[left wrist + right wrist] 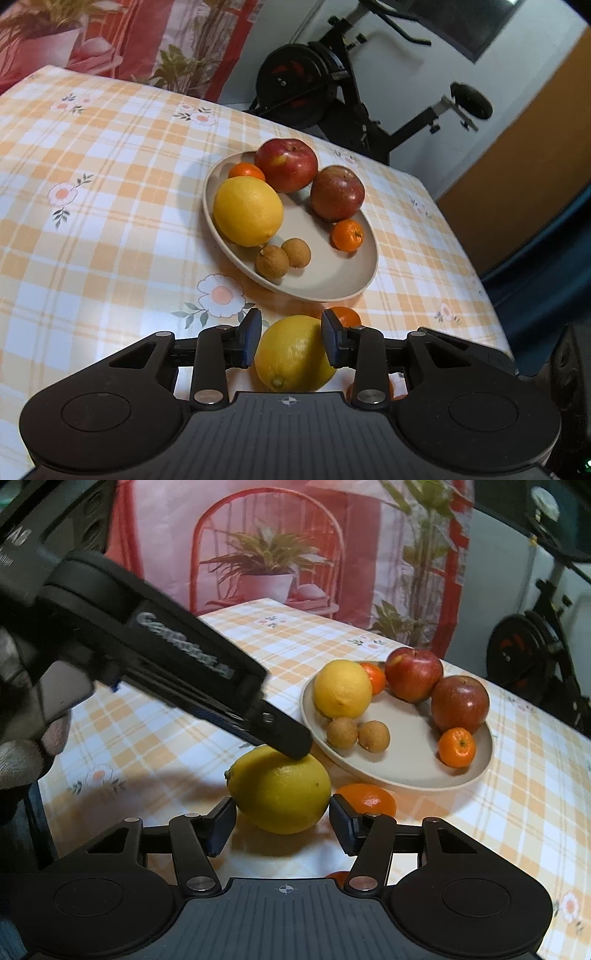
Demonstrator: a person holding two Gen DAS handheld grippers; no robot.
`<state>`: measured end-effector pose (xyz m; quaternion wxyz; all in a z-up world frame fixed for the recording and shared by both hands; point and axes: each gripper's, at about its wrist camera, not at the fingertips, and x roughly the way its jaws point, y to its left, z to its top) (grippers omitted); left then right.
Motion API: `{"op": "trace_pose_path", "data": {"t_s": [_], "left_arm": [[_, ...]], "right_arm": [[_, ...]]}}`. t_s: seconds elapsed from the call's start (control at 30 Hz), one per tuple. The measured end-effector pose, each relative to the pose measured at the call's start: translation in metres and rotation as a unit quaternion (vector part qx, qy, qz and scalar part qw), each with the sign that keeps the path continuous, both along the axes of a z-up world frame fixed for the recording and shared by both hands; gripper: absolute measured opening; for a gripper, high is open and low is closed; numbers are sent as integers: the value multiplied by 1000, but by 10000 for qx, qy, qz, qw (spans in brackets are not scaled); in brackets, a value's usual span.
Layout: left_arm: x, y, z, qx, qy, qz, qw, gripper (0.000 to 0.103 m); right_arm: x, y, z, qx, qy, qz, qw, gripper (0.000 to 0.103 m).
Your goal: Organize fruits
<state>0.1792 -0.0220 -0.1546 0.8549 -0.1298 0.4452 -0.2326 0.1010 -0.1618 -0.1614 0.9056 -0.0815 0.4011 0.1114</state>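
Lemons are what I am sorting: one big yellow oval lemon (293, 354) is lying on the orange-checked tablecloth (110, 229) at about six o'clock of the beige round plate (343, 284), near its rim. I am holding the left gripper (291, 341) with its blue pads touching the lemon's flanks, closed on it as far as I can judge. The lemon's long axis is running roughly along these fingers, nub end towards the camera. The right gripper (282, 821) is standing partly open, straddling the same lemon without clear contact. A small orange mandarin (369, 799) is sitting just beside the lemon at three o'clock. Another orange shape under the right gripper is mostly hidden, so I am not naming it.
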Motion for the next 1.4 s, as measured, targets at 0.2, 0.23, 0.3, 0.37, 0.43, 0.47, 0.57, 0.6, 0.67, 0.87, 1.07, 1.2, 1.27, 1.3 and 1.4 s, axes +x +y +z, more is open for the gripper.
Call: {"op": "trace_pose_path", "data": {"t_s": [0.2, 0.23, 0.3, 0.37, 0.43, 0.47, 0.57, 0.6, 0.67, 0.87, 1.07, 1.2, 1.27, 1.3, 1.4], "left_arm": [[-4, 15, -6, -423, 277, 81, 9987, 37], [-3, 14, -8, -444, 306, 95, 9985, 37], [-3, 12, -8, -440, 292, 101, 9986, 38], [-2, 10, -8, -403, 257, 99, 9988, 38], [-1, 10, -9, -411, 259, 134, 9987, 38], [-1, 11, -10, -407, 259, 152, 9987, 38], [1, 13, -11, -416, 253, 179, 9987, 41], [1, 13, -11, -413, 247, 184, 9987, 42], [3, 13, -11, -411, 223, 193, 9987, 42], [10, 15, -12, -441, 194, 205, 9986, 42], [14, 14, -16, -564, 219, 174, 9980, 42], [16, 17, -16, -623, 268, 211, 9975, 41], [14, 19, -16, -659, 307, 212, 9971, 41], [13, 21, -16, -675, 322, 212, 9970, 41], [10, 28, -17, -816, 397, 261, 9955, 41]], "right_arm": [[3, -7, 1, 363, 3, -332, 9988, 51], [4, -8, 1, 419, 0, -376, 9984, 51], [4, -10, 1, 504, -13, -449, 9977, 50], [3, -10, 1, 513, -33, -466, 9976, 49], [4, -11, 0, 536, -40, -473, 9974, 49], [4, -11, 0, 558, -50, -477, 9973, 49], [3, -9, 0, 492, -68, -421, 9979, 50], [3, -7, -1, 425, -73, -375, 9984, 50], [2, -6, -1, 332, -80, -303, 9990, 49], [4, 1, -2, -16, -133, -90, 9999, 49], [11, 5, -5, -332, -173, 18, 9993, 51], [12, 3, -7, -263, -184, 17, 9995, 50], [12, 2, -7, -244, -188, 21, 9995, 50], [12, 2, -7, -228, -188, 4, 9996, 50], [13, 0, -7, -138, -188, -60, 9997, 50]]}}
